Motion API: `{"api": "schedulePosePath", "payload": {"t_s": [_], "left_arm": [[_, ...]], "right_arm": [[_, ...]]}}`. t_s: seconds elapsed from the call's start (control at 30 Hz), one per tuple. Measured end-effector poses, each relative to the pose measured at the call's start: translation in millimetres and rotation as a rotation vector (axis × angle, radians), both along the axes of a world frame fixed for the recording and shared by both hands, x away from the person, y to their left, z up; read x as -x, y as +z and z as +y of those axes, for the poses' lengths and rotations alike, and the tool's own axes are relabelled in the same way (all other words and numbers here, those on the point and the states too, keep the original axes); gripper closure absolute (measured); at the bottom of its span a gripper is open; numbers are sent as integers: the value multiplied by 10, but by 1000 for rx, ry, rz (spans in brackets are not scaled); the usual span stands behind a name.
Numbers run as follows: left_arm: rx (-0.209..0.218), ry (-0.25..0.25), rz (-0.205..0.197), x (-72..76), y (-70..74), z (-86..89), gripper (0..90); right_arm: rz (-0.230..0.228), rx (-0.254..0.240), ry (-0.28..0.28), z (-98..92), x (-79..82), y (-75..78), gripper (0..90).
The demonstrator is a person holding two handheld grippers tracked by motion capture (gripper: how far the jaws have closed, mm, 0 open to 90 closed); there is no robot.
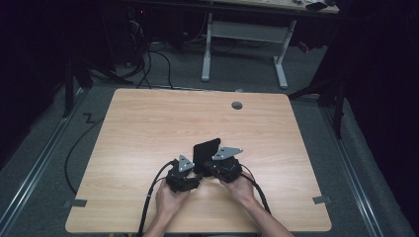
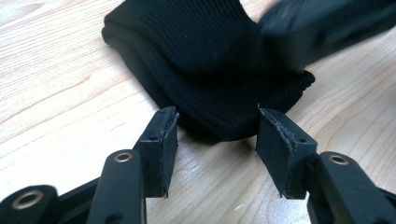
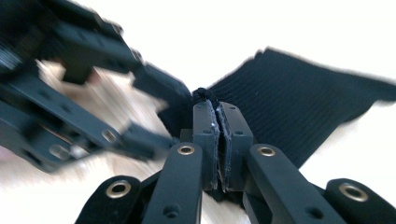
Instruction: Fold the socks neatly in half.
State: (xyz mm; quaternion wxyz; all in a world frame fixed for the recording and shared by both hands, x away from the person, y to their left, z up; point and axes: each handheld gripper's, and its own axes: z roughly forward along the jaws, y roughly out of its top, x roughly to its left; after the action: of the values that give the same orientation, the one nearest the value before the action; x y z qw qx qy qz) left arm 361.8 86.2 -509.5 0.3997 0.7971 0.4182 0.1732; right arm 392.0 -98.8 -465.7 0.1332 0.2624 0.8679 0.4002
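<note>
High view shows a black ribbed knit cloth (image 1: 206,149) lying flat on the light wooden worktop (image 1: 148,128), a little in from its near edge and about midway between the left and right edges, with both hands at its near end. Right gripper (image 3: 218,109) has its jaws pressed together on a pinch of the cloth's edge, while the left gripper (image 2: 217,128) stands with jaws apart, one pad on each side of the cloth's near rounded edge and not yet pressing it. I judge the work to be early: one hold is made, the second is still to close, and any lifting, folding or spreading remains.
</note>
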Motion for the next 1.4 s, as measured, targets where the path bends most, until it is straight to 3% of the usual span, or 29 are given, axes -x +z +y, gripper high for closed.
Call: {"api": "schedulePosePath", "payload": {"t_s": [0.07,0.13,0.17,0.23,0.3,0.33,0.47,0.6,0.7,0.8,0.87,0.93,1.0,1.1,1.27,1.4], "left_arm": [[1,-3,-1,-6,0,-6,487],[5,-4,1,-12,0,-4,491],[7,-5,3,-12,0,1,491],[-3,-7,1,-2,1,11,487],[0,-10,8,20,5,30,466],[9,-8,12,29,5,48,456],[46,-6,1,81,65,118,425],[101,3,-26,85,192,178,415],[143,36,-39,11,303,211,408],[115,77,-25,-133,341,181,408],[102,80,-17,-160,326,170,407],[42,81,26,-217,227,130,403],[12,76,39,-200,130,112,400],[41,66,47,-138,78,143,389],[57,58,18,-109,165,145,388],[56,84,15,-181,213,125,390]], "right_arm": [[-21,-10,10,33,25,88,863],[-40,10,22,102,48,116,861],[-29,33,27,136,43,86,856],[44,79,45,180,-15,-51,806],[63,36,36,130,-25,-118,697],[82,-8,26,71,-25,-109,667],[27,-74,-16,-124,25,29,692],[27,-58,-98,-205,-56,28,751],[37,-20,-108,-146,-85,-45,748],[41,17,-104,-82,-88,-138,711],[42,28,-107,-72,-81,-192,680],[50,18,-119,-105,-73,-230,634],[52,12,-124,-134,-72,-242,598],[67,-1,-124,-181,-59,-262,567],[52,11,-104,-205,56,-216,570],[19,-62,-139,-299,34,-93,569]]}}
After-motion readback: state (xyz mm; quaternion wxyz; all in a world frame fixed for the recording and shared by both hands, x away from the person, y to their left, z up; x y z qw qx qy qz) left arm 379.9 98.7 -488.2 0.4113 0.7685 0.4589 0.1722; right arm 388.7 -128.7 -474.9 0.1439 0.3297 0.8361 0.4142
